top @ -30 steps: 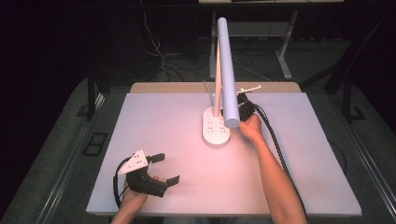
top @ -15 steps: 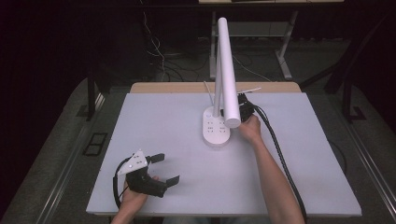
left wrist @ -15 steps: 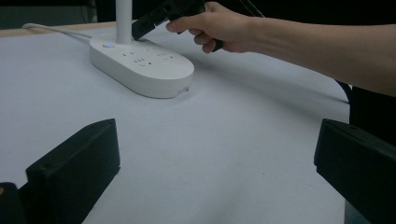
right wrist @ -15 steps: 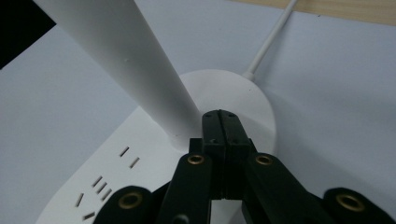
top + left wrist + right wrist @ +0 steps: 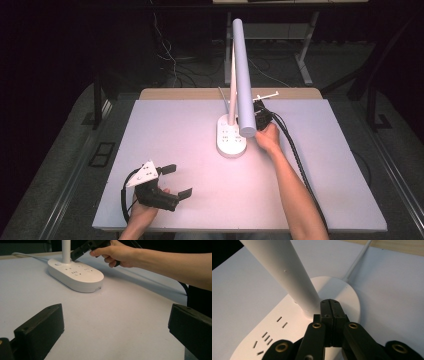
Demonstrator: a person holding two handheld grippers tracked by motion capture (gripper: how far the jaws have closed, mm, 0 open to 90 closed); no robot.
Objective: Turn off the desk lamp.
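Two grippers work at one white table (image 5: pixel 165 135), which carries a single white desk lamp (image 5: pixel 231 140). The lamp's oval base (image 5: pixel 337 290) is smooth plastic with rows of socket slots (image 5: pixel 265 336) cut into its top; it stands near the middle of the far half of the table, closer to the far edge than to the near one. A round white post (image 5: pixel 284 272) rises from the base, and in the high view a long tube-shaped lamp head (image 5: pixel 241 75) reaches toward the camera and covers part of the base and of the right gripper (image 5: pixel 261 116). A thin white cable (image 5: pixel 358 261) runs from the base toward the far edge, where a strip of bare wood (image 5: pixel 392 245) shows.

In the right gripper view, the right gripper's black jaws are pressed together with nothing between them, their tips against the foot of the post where it meets the base. Whether they actually touch the post is hard to tell. The right hand (image 5: pixel 117 255) holds that gripper just right of the base; the post's upper part is cut off by the frame.

Near the table's near left corner, the left gripper (image 5: pixel 175 181) has its jaws well apart over bare tabletop, holding nothing. A grey three-cornered plate (image 5: pixel 144 173) sits on top of it, and the left hand (image 5: pixel 142 210) is partly cut off at the bottom edge.
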